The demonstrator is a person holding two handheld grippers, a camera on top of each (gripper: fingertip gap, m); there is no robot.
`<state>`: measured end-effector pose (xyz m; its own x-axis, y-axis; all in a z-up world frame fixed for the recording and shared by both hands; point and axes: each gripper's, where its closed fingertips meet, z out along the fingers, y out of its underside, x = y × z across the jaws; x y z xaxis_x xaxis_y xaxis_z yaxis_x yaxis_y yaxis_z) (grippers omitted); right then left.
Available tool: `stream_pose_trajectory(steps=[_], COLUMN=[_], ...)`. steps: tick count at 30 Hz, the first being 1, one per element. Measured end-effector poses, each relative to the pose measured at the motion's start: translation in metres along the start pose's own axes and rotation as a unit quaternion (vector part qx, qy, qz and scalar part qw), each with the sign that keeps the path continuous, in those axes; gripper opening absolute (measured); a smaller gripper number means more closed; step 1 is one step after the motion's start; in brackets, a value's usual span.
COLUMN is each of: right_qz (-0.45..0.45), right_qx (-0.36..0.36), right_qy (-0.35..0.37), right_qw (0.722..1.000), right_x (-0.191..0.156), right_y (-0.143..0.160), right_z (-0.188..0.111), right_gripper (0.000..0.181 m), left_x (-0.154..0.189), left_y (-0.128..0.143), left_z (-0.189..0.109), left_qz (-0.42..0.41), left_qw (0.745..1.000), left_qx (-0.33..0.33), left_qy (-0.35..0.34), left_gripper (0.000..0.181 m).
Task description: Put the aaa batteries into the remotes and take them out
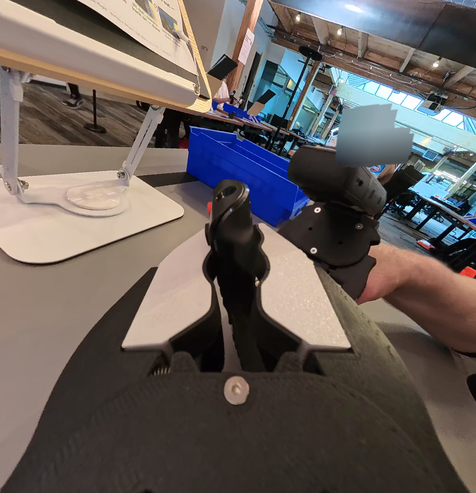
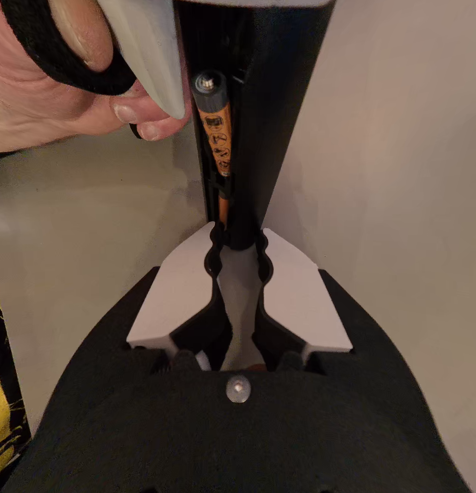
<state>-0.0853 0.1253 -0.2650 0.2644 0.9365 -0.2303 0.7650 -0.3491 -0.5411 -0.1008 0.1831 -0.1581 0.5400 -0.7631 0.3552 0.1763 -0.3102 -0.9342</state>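
Observation:
My left gripper [image 1: 234,241] is shut on a black remote [image 1: 231,213] that stands up between its fingers. The right gripper's black body [image 1: 335,229] comes in from the right, held by a hand [image 1: 386,274]; its fingertips are hidden behind my left finger. In the right wrist view, my right gripper [image 2: 238,238] is closed around the near end of the remote [image 2: 266,133]. The remote's battery compartment is open, with an orange and black AAA battery [image 2: 215,128] in it and a second one [image 2: 224,210] partly seen below. A white finger of the left gripper [image 2: 151,53] presses the remote's far part.
A blue bin [image 1: 239,170] stands on the grey table [image 1: 58,306] behind the remote. A white stand [image 1: 79,229] with a tilted board [image 1: 98,66] stands at the left. A yellow and black object [image 2: 2,400] lies at the right view's left edge. The left gripper's tips are roughly 12 cm from the right gripper's.

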Motion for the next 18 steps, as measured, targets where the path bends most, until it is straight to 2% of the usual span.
stream_pose_trajectory(steps=[5,7,11,13,15,18], right_qz=[-0.046,-0.048,-0.039,-0.032,0.011,0.069], right_qx=[-0.085,-0.079,-0.023,0.008,0.089,0.17], right_qy=[0.047,0.053,0.048,0.04,-0.004,-0.019], right_qw=[0.994,0.994,0.998,0.999,0.996,0.983], right_x=[0.002,0.005,0.006,0.006,0.0,0.008], right_y=[-0.002,-0.01,-0.013,-0.01,-0.021,-0.037], right_z=[0.004,0.009,0.011,0.005,-0.01,-0.025], right_gripper=[0.023,0.023,0.022,0.037,0.04,0.04], left_x=[-0.001,-0.004,-0.013,-0.016,-0.016,-0.011], left_y=[-0.005,-0.008,-0.007,-0.005,-0.007,-0.008], left_z=[-0.002,-0.004,-0.01,-0.012,-0.011,-0.009], left_qz=[-0.018,-0.002,0.009,0.007,0.0,0.012], left_qw=[1.0,1.0,0.999,0.999,1.0,1.0], left_qx=[0.017,0.018,0.01,0.011,0.01,0.01], left_qy=[-0.004,-0.02,-0.033,-0.032,-0.028,-0.024], left_gripper=[0.025,0.026,0.025,0.026,0.025,0.025])
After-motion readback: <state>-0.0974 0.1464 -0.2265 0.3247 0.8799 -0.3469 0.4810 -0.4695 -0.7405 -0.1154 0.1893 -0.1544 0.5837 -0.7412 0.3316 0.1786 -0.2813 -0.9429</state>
